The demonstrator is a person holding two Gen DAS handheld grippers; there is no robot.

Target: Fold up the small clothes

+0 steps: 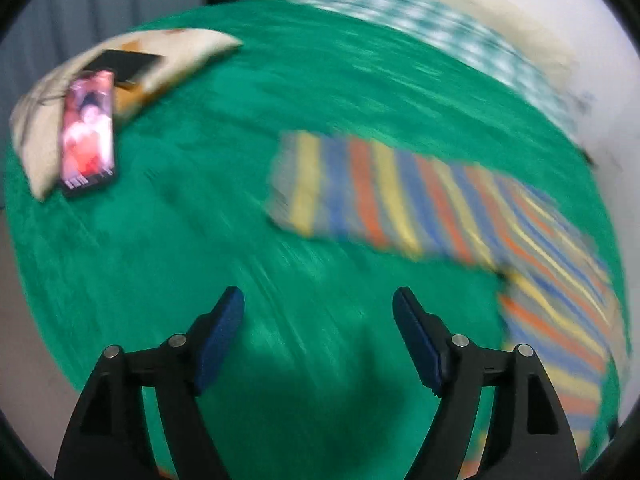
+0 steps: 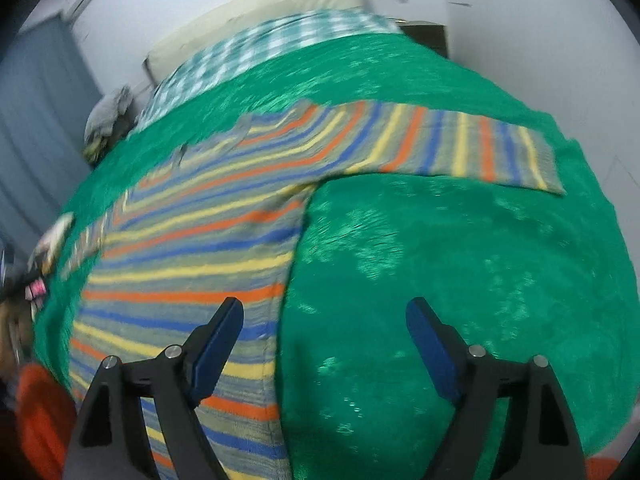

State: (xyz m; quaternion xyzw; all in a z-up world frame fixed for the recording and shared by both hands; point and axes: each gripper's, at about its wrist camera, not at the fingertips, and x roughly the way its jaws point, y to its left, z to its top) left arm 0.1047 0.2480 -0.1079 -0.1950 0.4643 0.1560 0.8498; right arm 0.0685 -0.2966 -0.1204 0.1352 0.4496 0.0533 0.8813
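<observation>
- Left wrist view: motion blur smears the whole scene. The striped sweater lies on the green blanket, its sleeve reaching left, its body cut off at the right edge. A lit phone leans on a pillow far left; what is on its screen is unreadable.
- The left gripper stands wide apart, released, with only blanket between its blue pads.
- Right wrist view: the sweater's lower hem is hidden behind the gripper; blurred clutter at the left edge cannot be identified.
- The right gripper is spread and grasps nothing; its left finger overlaps the sweater's edge, contact unclear.
</observation>
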